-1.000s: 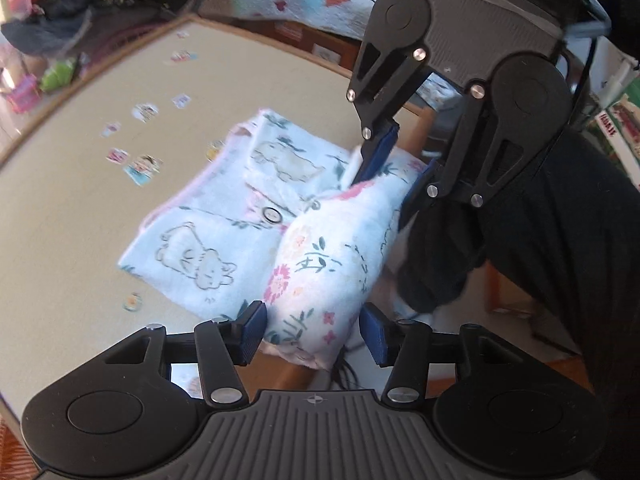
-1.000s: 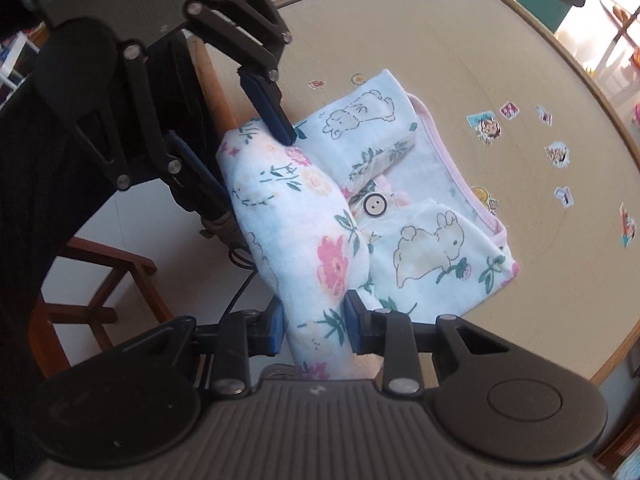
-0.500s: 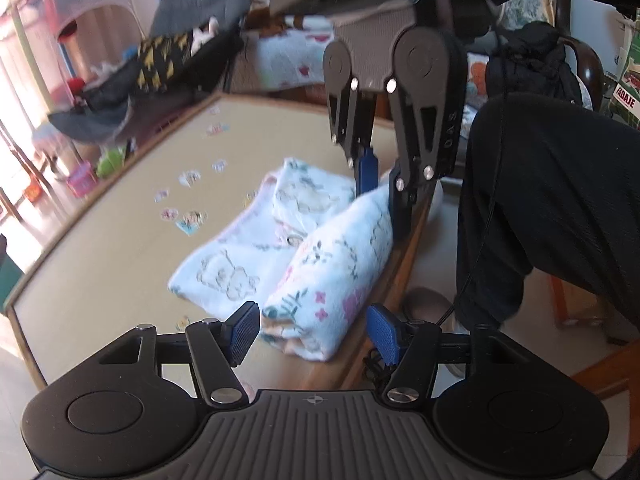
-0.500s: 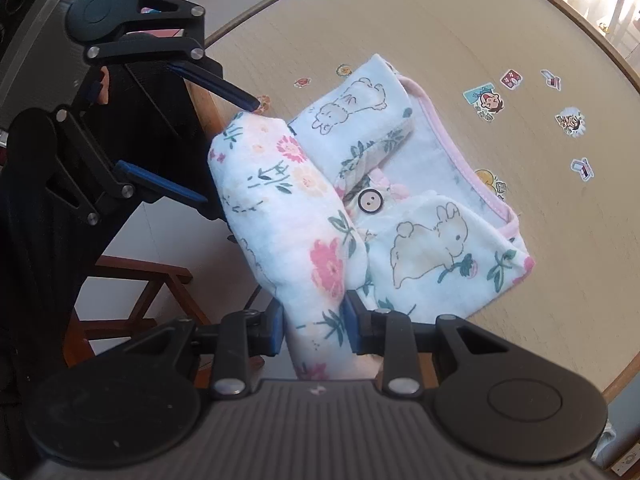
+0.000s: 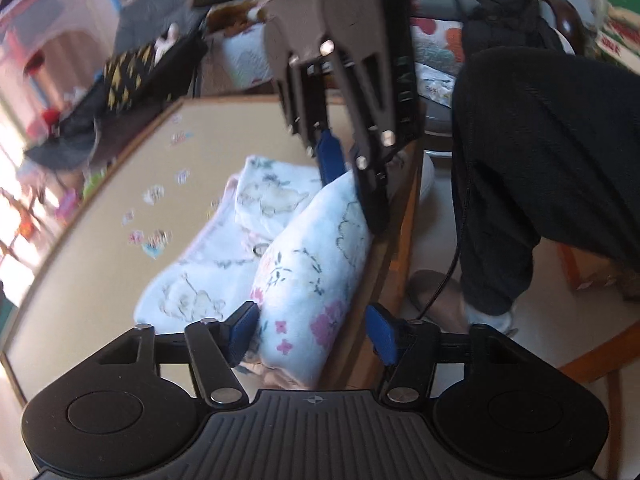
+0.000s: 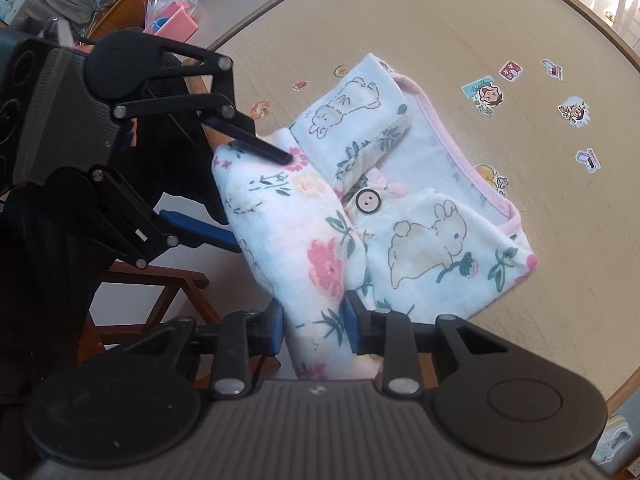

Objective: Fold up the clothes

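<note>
A white baby garment (image 6: pixel 436 216) printed with rabbits and flowers, pink-trimmed and with one button (image 6: pixel 367 202), lies partly folded at the near edge of the round beige table (image 6: pixel 480 20). Its near part is raised into a thick floral fold (image 5: pixel 312 264). My right gripper (image 6: pixel 314 326) is shut on one end of that fold; in the left wrist view the right gripper (image 5: pixel 350 184) comes down from above. My left gripper (image 5: pixel 312 330) straddles the other end with its jaws closing. One pad touches the cloth and the other stands just off it. The left gripper (image 6: pixel 260 200) also shows in the right wrist view.
Several cartoon stickers (image 6: pixel 486 96) dot the tabletop beyond the garment. The wooden table rim (image 5: pixel 384 264) runs right under the fold. A person's dark trouser leg (image 5: pixel 540 160) and a wooden chair (image 6: pixel 160 280) stand close beside the table. Cluttered furniture lies further back.
The left hand has swung and rolled along the table edge, so the right gripper now looms larger above. The left jaws widened a little, then narrowed. The right gripper kept its hold.
</note>
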Available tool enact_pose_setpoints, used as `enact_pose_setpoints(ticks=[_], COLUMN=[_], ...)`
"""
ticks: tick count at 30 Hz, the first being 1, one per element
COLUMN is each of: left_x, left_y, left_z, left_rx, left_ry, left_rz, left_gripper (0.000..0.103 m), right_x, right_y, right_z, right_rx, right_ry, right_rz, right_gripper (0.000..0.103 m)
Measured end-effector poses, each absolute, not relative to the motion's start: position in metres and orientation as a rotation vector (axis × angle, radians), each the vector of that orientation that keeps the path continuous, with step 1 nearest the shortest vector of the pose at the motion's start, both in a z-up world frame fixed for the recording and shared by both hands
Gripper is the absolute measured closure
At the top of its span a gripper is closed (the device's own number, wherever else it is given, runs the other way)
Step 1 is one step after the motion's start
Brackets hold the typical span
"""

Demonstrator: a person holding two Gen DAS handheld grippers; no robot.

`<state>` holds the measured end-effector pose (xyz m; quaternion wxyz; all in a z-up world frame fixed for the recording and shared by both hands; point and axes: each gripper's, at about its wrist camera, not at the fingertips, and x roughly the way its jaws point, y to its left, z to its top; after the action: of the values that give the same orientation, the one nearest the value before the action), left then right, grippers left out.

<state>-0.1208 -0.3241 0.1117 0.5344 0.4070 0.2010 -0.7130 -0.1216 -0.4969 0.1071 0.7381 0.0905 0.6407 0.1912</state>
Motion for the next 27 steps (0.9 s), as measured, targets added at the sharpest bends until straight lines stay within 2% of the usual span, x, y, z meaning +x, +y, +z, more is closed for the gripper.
enact_pose_setpoints(ticks=[2,5,15,22,27], left_x=[-0.115,-0.104,-0.08,-0.067,-0.065], left_y=[-0.328,-0.333,-0.349,-0.359,-0.368], left_z=[0.114,0.119,0.117,0.108,0.107], left_rx=[0.939,0.907,0.836,0.772,0.78], left_ry=[0.53,0.61,0.829,0.956,0.996], left_rz=[-1.701,-1.71,-1.745,-1.742,-1.744], left_gripper=[0.061,0.066,0.067,0.067,0.068], right_x=[-0.121,-0.121,-0.126,-0.14,-0.14], right_y=[-0.497,-0.493,-0.47,-0.441,-0.429], right_z=[0.108,0.109,0.134,0.161,0.17], right_rx=[0.199,0.183,0.014,-0.204,-0.305], right_ry=[1.407,1.411,1.363,1.225,1.185], right_rz=[0.421,0.42,0.401,0.374,0.359], right_gripper=[0.073,0.073,0.069,0.059,0.056])
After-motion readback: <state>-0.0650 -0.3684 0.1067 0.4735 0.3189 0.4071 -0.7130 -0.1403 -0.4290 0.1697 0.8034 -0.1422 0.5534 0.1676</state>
